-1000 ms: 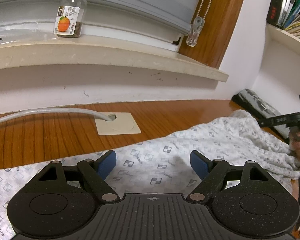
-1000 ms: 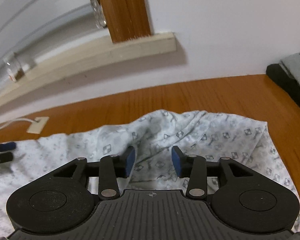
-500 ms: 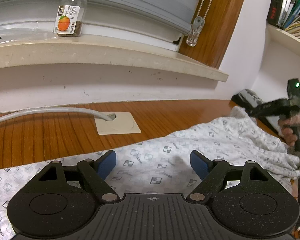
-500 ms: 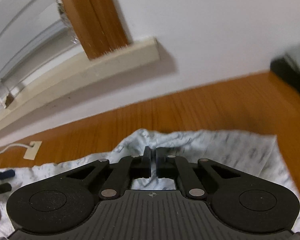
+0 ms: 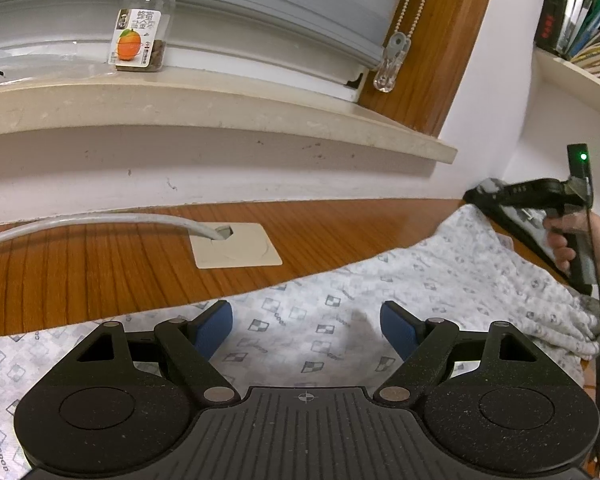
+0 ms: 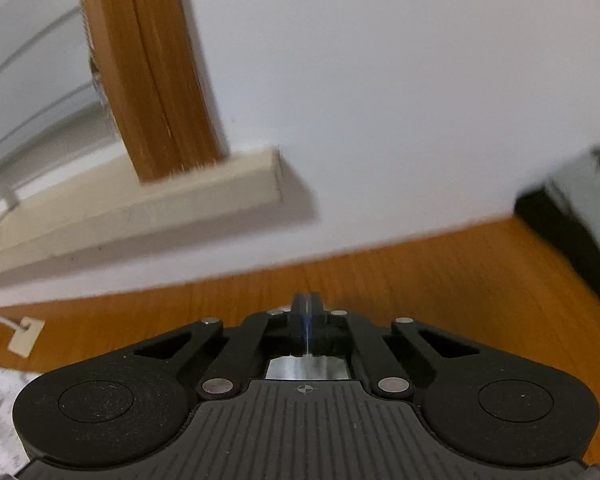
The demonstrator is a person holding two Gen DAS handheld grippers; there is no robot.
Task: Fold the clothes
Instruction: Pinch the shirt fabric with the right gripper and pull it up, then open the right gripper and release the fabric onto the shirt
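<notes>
A white garment (image 5: 340, 312) printed with small grey squares lies spread across the wooden table (image 5: 80, 272). My left gripper (image 5: 306, 320) hovers just over its middle, blue pads wide apart and open, with nothing pinched. In the left wrist view a person's hand holds my right gripper (image 5: 500, 191) at the far right, where the garment's right end rises to its tip. In its own view the right gripper (image 6: 306, 306) is shut, pads pressed together with a thin pale sliver between them. Only a corner of the garment (image 6: 0, 400) shows there; the gripper body hides the rest.
A jar (image 5: 140, 32) stands on the stone window sill (image 5: 220, 96). A grey cable (image 5: 100, 220) runs into a beige plate (image 5: 236, 244) in the table. A black case (image 6: 572, 232) sits at the table's right end, and a bookshelf (image 5: 580, 12) hangs above it.
The right gripper's jaws closed on the garment's far edge, then it rose and moved toward the wall, drawing the right end of the cloth up. The left gripper kept still.
</notes>
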